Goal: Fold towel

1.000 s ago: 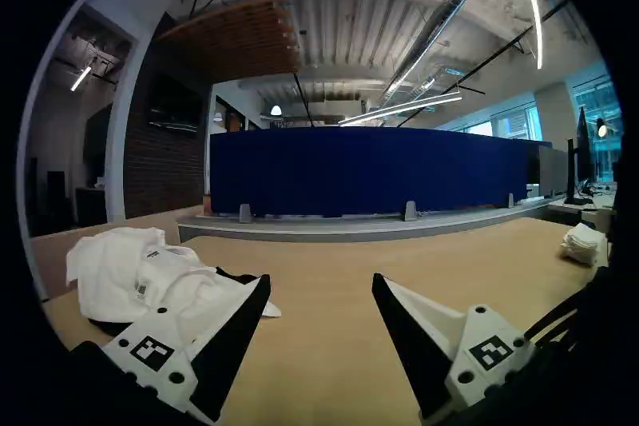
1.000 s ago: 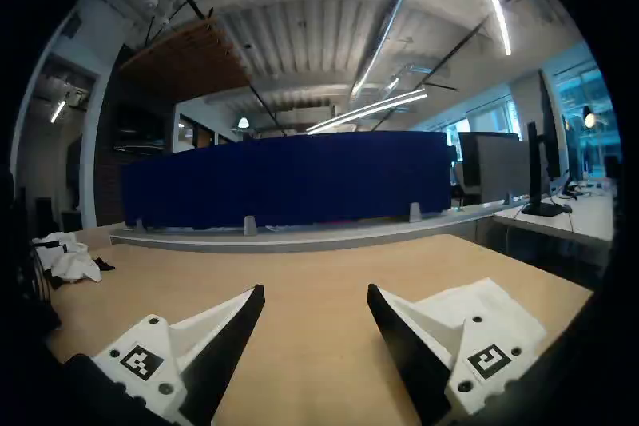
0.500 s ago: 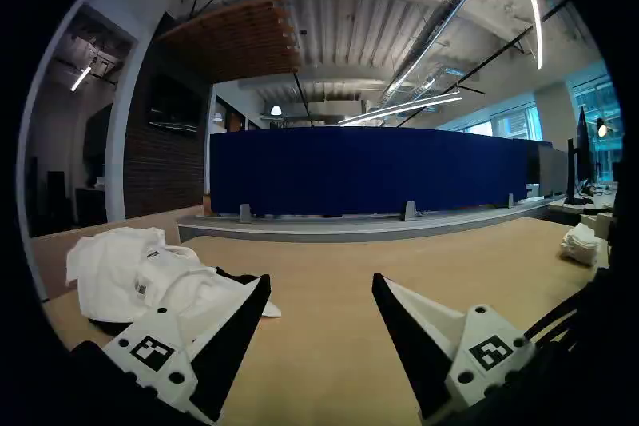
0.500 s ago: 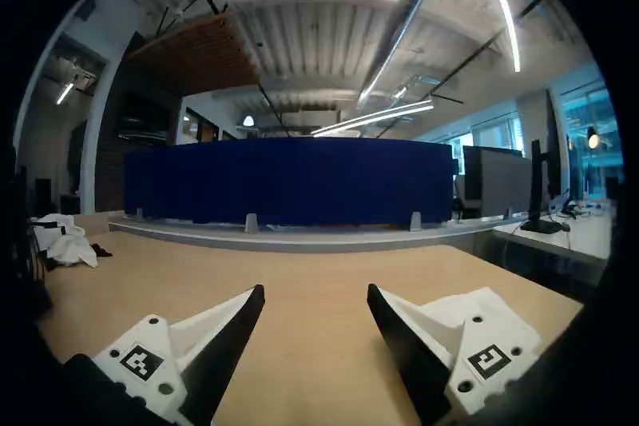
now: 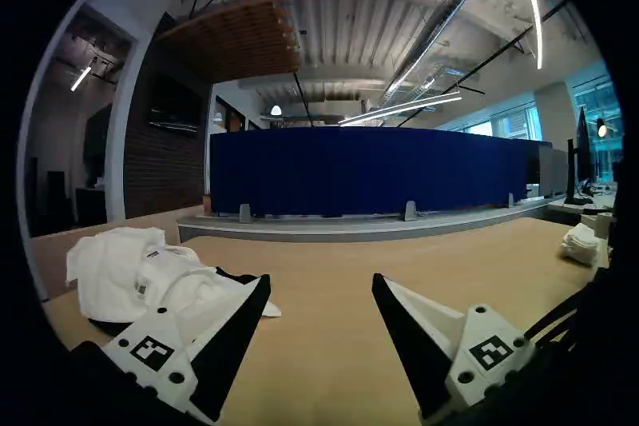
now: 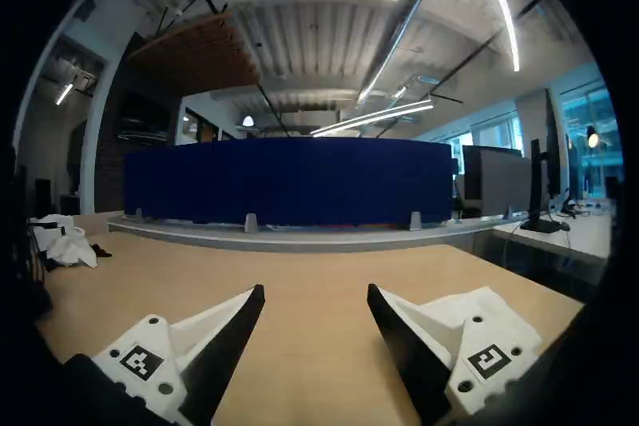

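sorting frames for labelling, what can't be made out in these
- Left gripper view: the near side of the crumpled white towel is hidden behind the open left tongs. Its tag is too small to read.
- Left gripper view: the folded white stack is cut off at the right edge.
- Right gripper view: the white cloth at far left is too small to tell its shape.

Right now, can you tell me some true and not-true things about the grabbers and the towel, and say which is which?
1. The left gripper is open and holds nothing. True.
2. The white towel lies neatly folded. False: it is crumpled in a heap on the wooden table.
3. The right gripper is shut on the towel. False: it is open, with the towel far off to its side.
4. A blue partition stands behind the table. True.
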A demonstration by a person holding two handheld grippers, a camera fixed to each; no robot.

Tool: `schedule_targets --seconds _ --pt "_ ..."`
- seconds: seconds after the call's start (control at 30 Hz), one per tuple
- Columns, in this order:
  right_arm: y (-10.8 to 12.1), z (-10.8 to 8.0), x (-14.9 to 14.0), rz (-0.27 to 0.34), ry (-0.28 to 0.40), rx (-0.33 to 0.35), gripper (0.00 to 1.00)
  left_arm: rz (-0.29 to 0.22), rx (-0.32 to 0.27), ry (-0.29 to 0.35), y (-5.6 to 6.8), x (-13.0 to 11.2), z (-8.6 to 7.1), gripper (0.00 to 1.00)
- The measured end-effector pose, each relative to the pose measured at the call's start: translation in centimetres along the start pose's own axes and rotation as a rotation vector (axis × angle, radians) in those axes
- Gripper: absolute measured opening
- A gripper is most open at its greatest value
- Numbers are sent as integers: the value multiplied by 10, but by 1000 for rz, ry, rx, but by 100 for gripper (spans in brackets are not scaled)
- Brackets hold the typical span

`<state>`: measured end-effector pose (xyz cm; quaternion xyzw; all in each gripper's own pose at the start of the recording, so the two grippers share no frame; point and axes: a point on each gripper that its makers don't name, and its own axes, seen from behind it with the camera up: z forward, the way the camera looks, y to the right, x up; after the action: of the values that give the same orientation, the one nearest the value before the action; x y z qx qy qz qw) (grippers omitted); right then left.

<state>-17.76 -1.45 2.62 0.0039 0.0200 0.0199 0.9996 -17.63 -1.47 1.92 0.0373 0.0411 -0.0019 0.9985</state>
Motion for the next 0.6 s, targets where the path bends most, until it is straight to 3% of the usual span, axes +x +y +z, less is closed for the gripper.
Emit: schedule_targets --seconds 0.6 --pt "-1 -7 0 0 0 1 100 0 0 0 1 0 2 94"
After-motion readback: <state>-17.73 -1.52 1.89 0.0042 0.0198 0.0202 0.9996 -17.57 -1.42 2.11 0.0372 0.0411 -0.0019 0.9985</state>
